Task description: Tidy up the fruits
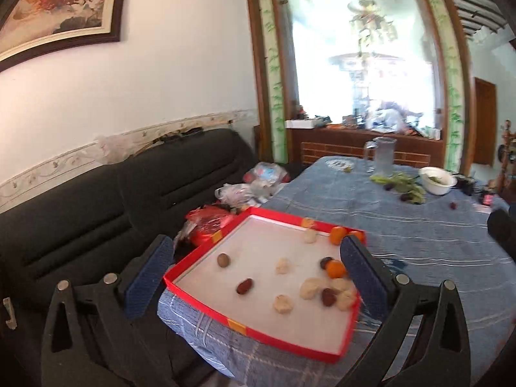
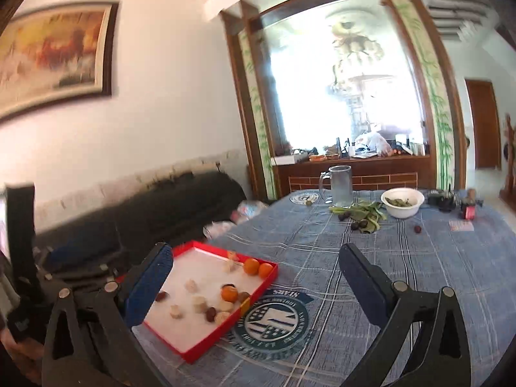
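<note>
Both tools hang over the near edge of the counter (image 2: 403,258) with nothing between their pads. The left hand-held gripper (image 1: 258,274) is spread wide, its blue fingers (image 1: 150,274) framing the red tray (image 1: 200,296) below. The right hand-held gripper (image 2: 254,283) is spread just as wide, with the tray at its left finger and bare blue checked cloth (image 2: 354,235) under the rest.

The tray sits at the counter's corner nearest the black sofa (image 1: 96,200). Its white floor holds the fruit loosely scattered: three small oranges (image 1: 335,268), two of them in the far corner; several pale lumpy pieces (image 1: 283,304); and a few dark brown ones (image 1: 245,286).

Farther across the cloth stand a glass mug (image 2: 338,185) and a white bowl (image 2: 402,202), with green leaves (image 2: 364,211) and a few small dark fruits between them.
</note>
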`<state>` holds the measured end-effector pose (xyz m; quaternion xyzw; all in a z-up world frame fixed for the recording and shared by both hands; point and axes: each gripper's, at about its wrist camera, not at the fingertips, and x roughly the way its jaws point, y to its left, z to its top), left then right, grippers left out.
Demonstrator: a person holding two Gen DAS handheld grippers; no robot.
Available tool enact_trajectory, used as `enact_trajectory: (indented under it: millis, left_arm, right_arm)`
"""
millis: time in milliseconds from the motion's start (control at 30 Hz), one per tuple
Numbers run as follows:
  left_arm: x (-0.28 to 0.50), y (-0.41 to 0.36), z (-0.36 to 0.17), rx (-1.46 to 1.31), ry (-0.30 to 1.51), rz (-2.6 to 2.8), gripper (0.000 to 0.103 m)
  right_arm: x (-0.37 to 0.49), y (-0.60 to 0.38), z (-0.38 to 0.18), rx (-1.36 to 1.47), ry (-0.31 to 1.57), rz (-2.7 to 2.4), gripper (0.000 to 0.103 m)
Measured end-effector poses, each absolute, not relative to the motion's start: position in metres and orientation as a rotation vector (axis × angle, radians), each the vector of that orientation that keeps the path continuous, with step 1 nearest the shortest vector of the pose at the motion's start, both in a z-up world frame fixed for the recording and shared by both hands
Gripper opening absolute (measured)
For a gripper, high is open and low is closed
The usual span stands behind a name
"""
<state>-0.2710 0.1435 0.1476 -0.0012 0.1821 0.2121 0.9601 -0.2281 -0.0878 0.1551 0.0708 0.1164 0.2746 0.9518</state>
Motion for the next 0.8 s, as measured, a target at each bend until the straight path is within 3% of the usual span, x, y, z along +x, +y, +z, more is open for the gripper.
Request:
enact_trajectory:
  millis: [100, 367, 533, 800]
  left_arm:
    - [-0.291, 0.132, 0.159, -0.004, 0.372, 0.353, 0.103]
    - [-0.338, 0.125, 0.171, -0.023, 0.308, 0.289, 0.103]
    - [-0.340, 0.132, 0.168, -0.091, 0.278, 0.336, 0.103]
    - [-0.337, 0.131, 0.161, 0.004, 0.279, 0.369, 0.103]
  right_arm:
    - [-0.247, -0.108, 0.161, 0.241, 0.228, 0.535, 0.103]
    - [-0.288, -0.101, 0.160, 0.117, 0.234, 0.431, 0.103]
    - [-0.299, -0.083, 0.157, -0.017, 0.178, 0.421, 0.103]
    - [-0.300, -0.077, 0.154, 0.026, 0.224, 0.470, 0.103]
